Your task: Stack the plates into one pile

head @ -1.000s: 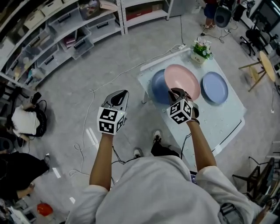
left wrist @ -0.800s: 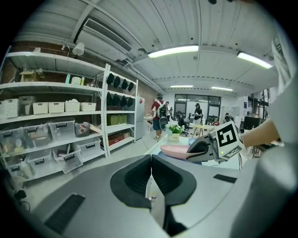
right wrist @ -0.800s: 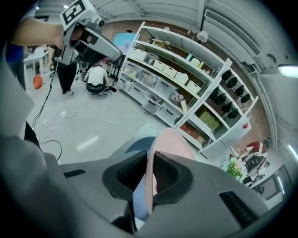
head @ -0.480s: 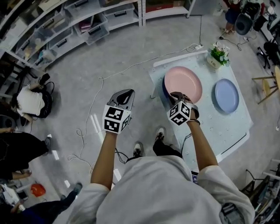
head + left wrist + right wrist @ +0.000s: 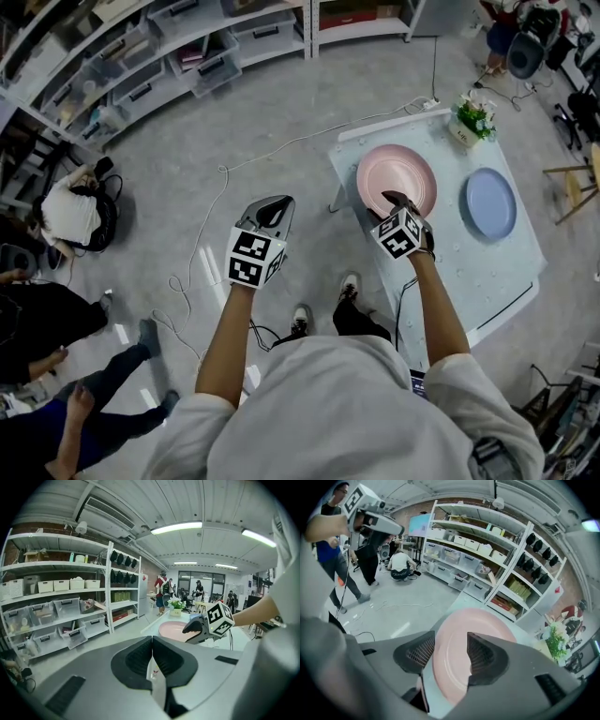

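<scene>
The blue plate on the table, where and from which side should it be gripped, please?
The blue plate is probably best taken by its rim at the edge nearest the person, one jaw above and one below. It lies flat on the table, so only the thin rim offers a hold.

A pink plate [image 5: 398,176] is seen on the worktop [image 5: 469,267], with a light blue plate [image 5: 491,203] apart to its right and a potted plant [image 5: 472,117] at the far edge. The right gripper [image 5: 390,199] is held at the pink plate's near rim, its jaws having just been opening. The left gripper [image 5: 274,204] is held over the floor [image 5: 234,122], apart from the worktop.
</scene>
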Available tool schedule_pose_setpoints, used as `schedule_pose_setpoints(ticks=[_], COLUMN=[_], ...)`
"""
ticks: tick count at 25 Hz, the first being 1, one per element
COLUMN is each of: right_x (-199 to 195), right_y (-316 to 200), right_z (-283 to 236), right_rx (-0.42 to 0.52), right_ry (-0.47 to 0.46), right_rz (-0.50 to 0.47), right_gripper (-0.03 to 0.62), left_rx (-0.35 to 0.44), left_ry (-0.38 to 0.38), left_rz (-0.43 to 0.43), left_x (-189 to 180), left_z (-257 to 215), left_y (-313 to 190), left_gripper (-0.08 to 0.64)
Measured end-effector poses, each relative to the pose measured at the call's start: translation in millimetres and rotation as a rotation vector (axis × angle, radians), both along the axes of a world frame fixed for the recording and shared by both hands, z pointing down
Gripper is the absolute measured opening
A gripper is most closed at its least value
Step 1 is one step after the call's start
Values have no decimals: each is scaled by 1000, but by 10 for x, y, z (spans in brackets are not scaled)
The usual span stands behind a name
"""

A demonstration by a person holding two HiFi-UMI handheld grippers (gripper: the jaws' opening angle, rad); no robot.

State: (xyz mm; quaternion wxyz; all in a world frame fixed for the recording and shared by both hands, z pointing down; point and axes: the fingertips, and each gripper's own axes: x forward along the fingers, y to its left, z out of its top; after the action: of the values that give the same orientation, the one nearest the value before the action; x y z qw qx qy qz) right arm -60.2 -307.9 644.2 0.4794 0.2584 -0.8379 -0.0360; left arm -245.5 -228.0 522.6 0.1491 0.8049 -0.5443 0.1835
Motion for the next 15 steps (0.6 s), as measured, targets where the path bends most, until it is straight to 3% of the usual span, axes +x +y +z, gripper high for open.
schedule_pose_setpoints(ticks=[6, 13, 15], right_x=[370, 1152, 1454], right_y=[36, 427, 547], right_z=[-511, -1306, -1464], right_rx=[88, 247, 288], right_ry=[-101, -260, -274], right_rz=[189, 531, 614], right_gripper=[196, 32, 15], left_rx=[30, 79, 92], left_ry=[10, 8, 7], left_rz=[74, 264, 320], left_x=[92, 549, 773], left_z=[-145, -335, -413], left_y=[62, -2, -59], left_gripper=[20, 20, 20])
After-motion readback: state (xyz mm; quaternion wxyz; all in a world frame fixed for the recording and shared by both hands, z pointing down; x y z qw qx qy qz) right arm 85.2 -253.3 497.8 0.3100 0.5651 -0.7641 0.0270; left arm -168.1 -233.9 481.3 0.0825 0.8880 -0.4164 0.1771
